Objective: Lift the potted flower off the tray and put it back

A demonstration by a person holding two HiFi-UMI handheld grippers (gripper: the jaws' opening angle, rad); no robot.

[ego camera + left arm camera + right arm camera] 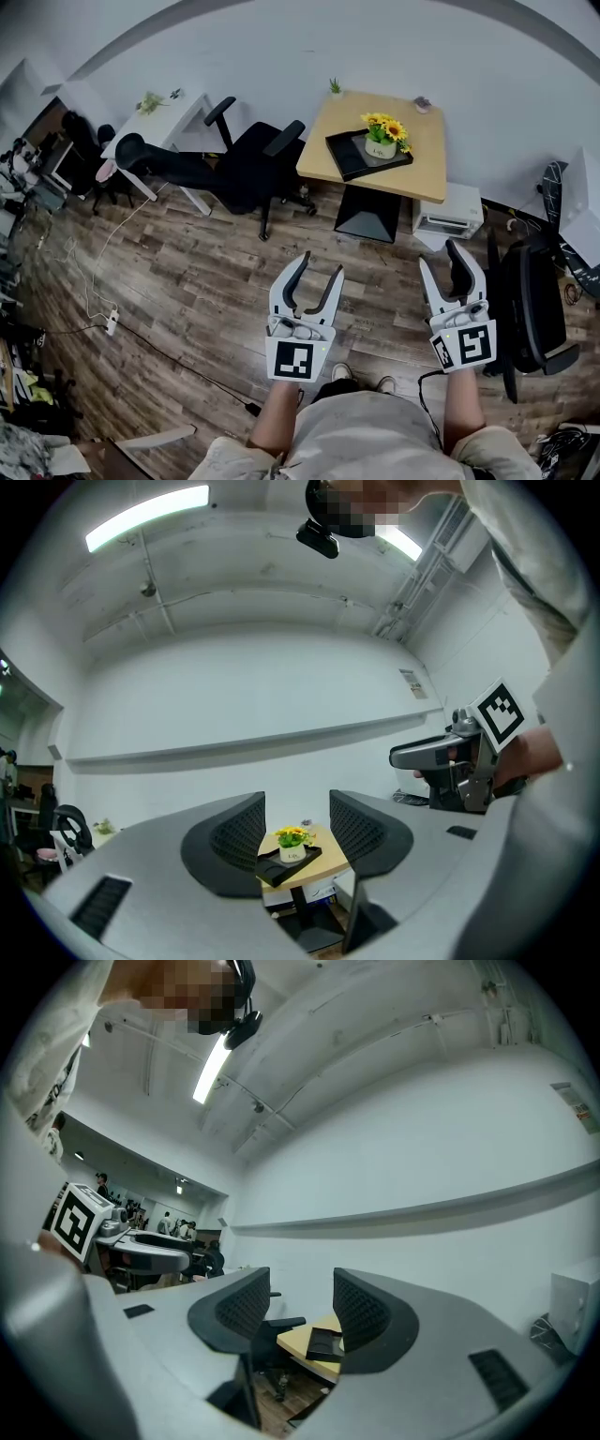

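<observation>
Both grippers are out in front of me over the wood floor (187, 281), well short of the desk (427, 155). The left gripper (320, 265) has its jaws spread wide with nothing gripped. The right gripper (439, 253) is the same: wide, empty, pads touching nothing.

The flower (382, 139) is standing upright in the tray (349, 159), over toward the tray's far right corner. The tray itself lies on the left half of the desk, close to the near edge and turned a bit askew to it.

In the left gripper view the flower and tray show far off, right in the gap between the jaws. The right gripper view only catches a desk corner and the dark tray in its gap; I can't make out the flower there.

A tiny plant (335, 87) stands at the desk's far left corner, and a black chair (248, 164) stands just left of the desk.
</observation>
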